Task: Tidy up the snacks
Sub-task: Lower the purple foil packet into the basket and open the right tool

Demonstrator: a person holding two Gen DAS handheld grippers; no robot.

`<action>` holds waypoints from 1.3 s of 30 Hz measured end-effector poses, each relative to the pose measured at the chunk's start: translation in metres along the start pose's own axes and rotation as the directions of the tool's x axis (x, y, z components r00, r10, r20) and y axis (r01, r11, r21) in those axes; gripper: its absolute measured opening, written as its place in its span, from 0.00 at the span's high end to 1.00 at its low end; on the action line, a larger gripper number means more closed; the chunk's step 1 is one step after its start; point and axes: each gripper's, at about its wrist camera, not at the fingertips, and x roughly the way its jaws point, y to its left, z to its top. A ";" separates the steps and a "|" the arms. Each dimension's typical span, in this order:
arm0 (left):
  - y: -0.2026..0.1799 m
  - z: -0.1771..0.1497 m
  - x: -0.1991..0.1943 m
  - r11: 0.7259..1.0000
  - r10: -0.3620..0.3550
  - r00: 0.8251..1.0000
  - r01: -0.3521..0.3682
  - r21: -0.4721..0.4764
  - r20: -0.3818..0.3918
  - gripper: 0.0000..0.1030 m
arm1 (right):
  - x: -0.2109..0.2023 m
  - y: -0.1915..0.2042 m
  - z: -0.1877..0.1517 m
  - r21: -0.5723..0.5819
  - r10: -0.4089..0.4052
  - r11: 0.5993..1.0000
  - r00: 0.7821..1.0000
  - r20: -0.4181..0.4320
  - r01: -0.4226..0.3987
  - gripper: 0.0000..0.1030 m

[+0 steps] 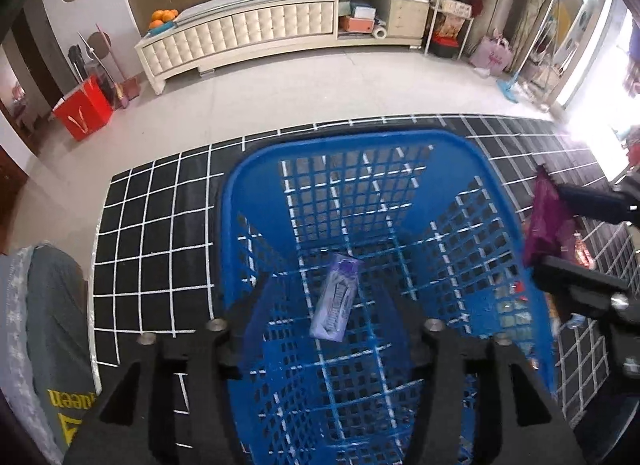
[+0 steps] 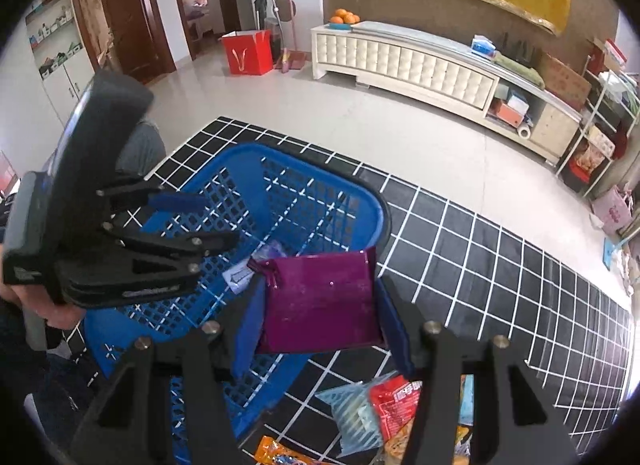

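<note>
So the blue basket (image 1: 256,169) sits on a black mat (image 1: 160,225) with a white grid, and that mat covers the desk. Left gripper (image 1: 320,305) hangs right over the basket, pointing steeply down into it. Its jaws are released, nothing between them. Directly below, a pale purple packet (image 1: 336,301) lies flat on the mesh bottom of the basket, roughly in the middle, clear of the fingers.

Right gripper (image 2: 320,297) is the busy one: its jaws are clenched on a magenta pouch (image 2: 320,297), one blue pad (image 2: 248,325) on each side edge of it. The pouch hangs over the near rim of the basket (image 2: 360,205), partly above the mesh and partly above the mat. From the left wrist view you can see the same pouch (image 1: 544,217) pinched at the basket's right edge.

More snacks are still out on the mat near the right gripper: a red pack (image 2: 396,401), a clear striped bag (image 2: 352,409) touching it, and an orange pack (image 2: 280,453) at the bottom edge of the frame. All outside the basket, just beside it.

Background is a tiled floor and a long cream cabinet (image 2: 400,57) along the wall.
</note>
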 end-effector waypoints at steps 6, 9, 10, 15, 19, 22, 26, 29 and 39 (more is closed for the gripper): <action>0.004 -0.011 -0.032 1.000 0.013 0.999 -0.014 0.017 0.045 0.39 | -0.002 0.010 0.007 -0.005 0.005 1.000 1.000 -0.002 -0.005 0.42; 0.010 -0.018 -0.047 1.000 0.022 0.998 -0.023 0.013 0.059 0.39 | -0.002 0.021 0.012 -0.028 0.006 1.000 1.000 -0.002 -0.006 0.42; 0.014 -0.021 -0.052 1.000 0.028 0.998 -0.028 0.006 0.063 0.39 | -0.002 0.026 0.015 -0.038 0.004 0.999 1.000 -0.005 -0.004 0.42; 0.032 -0.033 -0.069 0.997 0.071 0.994 -0.071 -0.006 0.081 0.34 | 0.011 0.042 0.025 -0.093 -0.011 0.996 1.000 -0.027 0.009 0.42; 0.043 -0.040 -0.070 0.995 0.097 0.992 -0.097 -0.006 0.082 0.33 | 0.028 0.051 0.031 -0.132 -0.030 0.991 0.998 -0.057 0.022 0.42; 0.049 -0.042 -0.066 0.996 0.090 0.993 -0.088 -0.019 0.082 0.33 | 0.043 0.054 0.032 -0.151 -0.058 0.988 0.995 -0.087 0.044 0.42; 0.052 -0.040 -0.062 0.996 0.081 0.993 -0.078 -0.035 0.088 0.33 | 0.053 0.054 0.032 -0.167 -0.085 0.984 0.990 -0.111 0.066 0.42; 0.052 -0.040 -0.061 0.997 0.076 0.993 -0.073 -0.030 0.092 0.33 | 0.055 0.056 0.031 -0.202 -0.117 0.975 0.987 -0.108 0.093 0.42; 0.033 -0.044 -0.071 0.998 0.065 0.993 -0.063 -0.023 0.100 0.33 | 0.033 0.054 0.030 -0.221 -0.230 0.952 0.972 -0.051 0.213 0.11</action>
